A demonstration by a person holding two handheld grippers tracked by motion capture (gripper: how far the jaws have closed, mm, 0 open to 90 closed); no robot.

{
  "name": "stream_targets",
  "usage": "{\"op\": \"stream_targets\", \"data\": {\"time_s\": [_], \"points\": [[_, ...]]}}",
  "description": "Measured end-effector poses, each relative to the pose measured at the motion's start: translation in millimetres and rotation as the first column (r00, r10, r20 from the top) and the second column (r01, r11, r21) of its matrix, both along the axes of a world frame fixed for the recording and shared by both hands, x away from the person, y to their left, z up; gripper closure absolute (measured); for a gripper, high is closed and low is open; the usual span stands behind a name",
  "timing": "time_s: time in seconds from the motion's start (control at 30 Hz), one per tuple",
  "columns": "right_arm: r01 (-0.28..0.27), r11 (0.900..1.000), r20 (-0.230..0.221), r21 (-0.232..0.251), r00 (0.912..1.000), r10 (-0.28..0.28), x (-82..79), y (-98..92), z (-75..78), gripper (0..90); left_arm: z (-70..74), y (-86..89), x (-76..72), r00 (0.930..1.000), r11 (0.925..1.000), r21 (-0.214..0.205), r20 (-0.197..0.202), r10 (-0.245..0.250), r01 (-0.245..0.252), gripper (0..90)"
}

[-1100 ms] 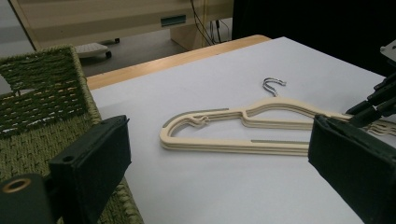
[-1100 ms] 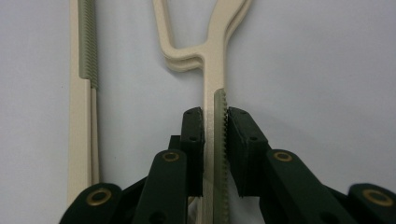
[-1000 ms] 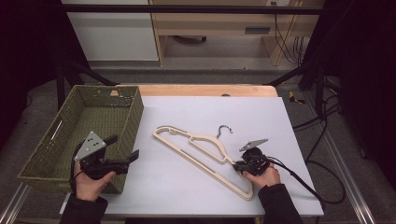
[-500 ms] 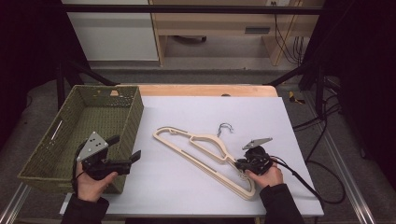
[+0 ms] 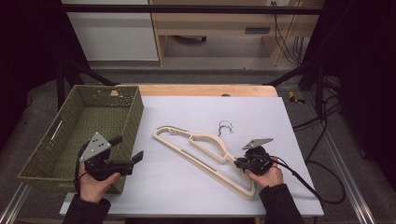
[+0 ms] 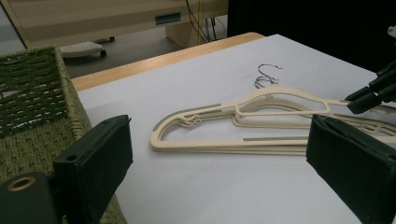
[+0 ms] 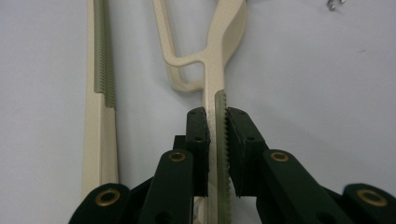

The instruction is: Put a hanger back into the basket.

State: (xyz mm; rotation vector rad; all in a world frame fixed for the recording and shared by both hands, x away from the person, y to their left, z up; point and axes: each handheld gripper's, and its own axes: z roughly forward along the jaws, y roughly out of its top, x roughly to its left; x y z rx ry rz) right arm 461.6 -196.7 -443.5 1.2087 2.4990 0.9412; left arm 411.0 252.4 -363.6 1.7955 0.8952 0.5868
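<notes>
Cream plastic hangers (image 5: 212,142) with wire hooks (image 5: 225,126) lie stacked, seemingly two, slantwise on the white table top. My right gripper (image 5: 239,163) is at their near right end. In the right gripper view its pads (image 7: 201,135) press from both sides on a ribbed shoulder arm of a hanger (image 7: 215,70), so the right gripper (image 7: 215,126) is shut on it. My left gripper (image 5: 128,149) hovers open by the basket's near right corner, holding nothing. The left gripper view looks between the wide jaws of my left gripper (image 6: 222,172) at the hangers (image 6: 261,109) and the right gripper (image 6: 373,95).
A green woven basket (image 5: 135,112) stands at the table's left, and its wall (image 6: 37,116) is close beside my left jaw. A wooden strip (image 5: 205,90) runs along the table's far edge. Cables trail off the table's right side.
The right gripper has edged slightly to the right with the hanger arm between its pads. The left hand has stayed put.
</notes>
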Motion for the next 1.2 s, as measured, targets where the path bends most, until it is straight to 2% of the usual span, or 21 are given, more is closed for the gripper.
{"op": "stream_targets", "data": {"time_s": [0.1, 0.17, 0.27, 0.3, 0.33, 0.37, 0.4, 0.47, 0.5, 0.53, 0.63, 0.7, 0.73, 0.77, 0.8, 0.87, 1.07, 1.1, 1.13, 1.17, 1.2], "points": [[-0.004, 1.0000, 0.020, -0.006, 0.9998, 0.004, -1.8, 0.6, 3.8, 79.9, -0.3, -4.8, 0.2, 1.0000, 1.0000, -0.002, -0.006, -0.006, 0.006, 7.7], [-0.022, 0.9997, 0.049, 0.004, 0.9985, 0.022, -4.5, 0.7, 9.3, 80.0, 0.2, -15.5, 1.6, 0.9997, 0.9998, -0.003, -0.014, -0.017, 0.017, 8.2], [-0.036, 0.9993, 0.063, 0.004, 0.9973, 0.036, -7.0, 1.0, 13.7, 80.0, 1.8, -31.2, 5.7, 0.9990, 0.9994, 0.002, -0.027, -0.035, 0.035, 8.7], [-0.036, 0.9993, 0.063, 0.004, 0.9973, 0.036, -7.0, 1.0, 13.7, 80.0, 1.8, -31.2, 5.7, 0.9990, 0.9994, 0.002, -0.027, -0.035, 0.035, 8.8], [-0.034, 0.9994, 0.069, -0.001, 0.9970, 0.034, -7.9, 0.8, 15.8, 80.0, 4.0, -44.7, 9.9, 0.9981, 0.9985, 0.015, -0.034, -0.052, 0.052, 8.9], [-0.033, 0.9994, 0.074, -0.007, 0.9967, 0.033, -8.3, 0.5, 16.3, 80.1, 4.0, -44.7, 9.9, 0.9981, 0.9985, 0.015, -0.034, -0.052, 0.052, 8.9], [-0.041, 0.9991, 0.085, -0.007, 0.9955, 0.042, -8.0, 0.0, 16.2, 80.1, 6.6, -58.3, 14.7, 0.9966, 0.9968, 0.036, -0.042, -0.070, 0.072, 8.9], [-0.038, 0.9992, 0.087, -0.015, 0.9954, 0.039, -9.1, 0.3, 18.1, 80.1, 8.5, -72.0, 20.9, 0.9955, 0.9962, 0.024, -0.046, -0.083, 0.084, 9.0], [-0.038, 0.9992, 0.087, -0.015, 0.9954, 0.039, -9.1, 0.3, 18.1, 80.1, 8.5, -72.0, 20.9, 0.9955, 0.9962, 0.024, -0.046, -0.083, 0.084, 9.6], [-0.042, 0.9990, 0.095, -0.017, 0.9946, 0.043, -10.3, 0.7, 19.8, 80.0, 9.9, -85.7, 29.5, 0.9940, 0.9950, 0.024, -0.054, -0.095, 0.097, 10.2], [-0.053, 0.9985, 0.105, -0.015, 0.9930, 0.054, -12.3, 1.0, 22.3, 80.1, 11.8, -106.6, 42.0, 0.9914, 0.9931, 0.030, -0.069, -0.111, 0.113, 11.1], [-0.055, 0.9984, 0.113, -0.013, 0.9920, 0.056, -13.3, 1.5, 23.3, 80.1, 12.5, -112.6, 46.4, 0.9907, 0.9921, 0.039, -0.070, -0.116, 0.119, 11.6], [-0.058, 0.9982, 0.116, -0.015, 0.9915, 0.059, -13.8, 1.6, 23.7, 80.1, 12.9, -124.6, 54.7, 0.9890, 0.9912, 0.034, -0.079, -0.125, 0.128, 12.1], [-0.048, 0.9987, 0.116, -0.014, 0.9920, 0.049, -14.5, 2.2, 24.2, 80.1, 12.9, -124.6, 54.7, 0.9890, 0.9912, 0.034, -0.079, -0.125, 0.128, 13.0], [-0.055, 0.9984, 0.117, -0.012, 0.9916, 0.056, -14.7, 2.0, 24.3, 80.2, 12.1, -135.5, 64.4, 0.9868, 0.9901, 0.033, -0.092, -0.133, 0.136, 13.6], [-0.055, 0.9982, 0.122, -0.021, 0.9908, 0.058, -15.2, 1.9, 24.2, 80.1, 10.3, -146.0, 74.6, 0.9846, 0.9889, 0.036, -0.105, -0.140, 0.144, 14.6], [-0.061, 0.9980, 0.126, -0.015, 0.9900, 0.063, -16.6, 2.5, 25.0, 80.2, -2.1, -178.0, 100.7, 0.9794, 0.9863, 0.045, -0.133, -0.152, 0.159, 19.0], [-0.061, 0.9980, 0.126, -0.015, 0.9900, 0.063, -16.6, 2.5, 25.0, 80.2, -2.1, -178.0, 100.7, 0.9794, 0.9863, 0.045, -0.133, -0.152, 0.159, 20.4], [-0.066, 0.9977, 0.127, -0.016, 0.9896, 0.067, -17.0, 2.1, 25.6, 80.2, -8.6, -186.6, 109.2, 0.9772, 0.9848, 0.055, -0.145, -0.155, 0.165, 21.3], [-0.066, 0.9977, 0.127, -0.016, 0.9896, 0.067, -17.0, 2.1, 25.6, 80.2, -8.6, -186.6, 109.2, 0.9772, 0.9848, 0.055, -0.145, -0.155, 0.165, 22.4], [-0.061, 0.9980, 0.128, -0.016, 0.9898, 0.063, -17.6, 2.3, 26.2, 80.2, -15.5, -194.2, 116.4, 0.9746, 0.9843, 0.059, -0.162, -0.155, 0.166, 23.7]]}}
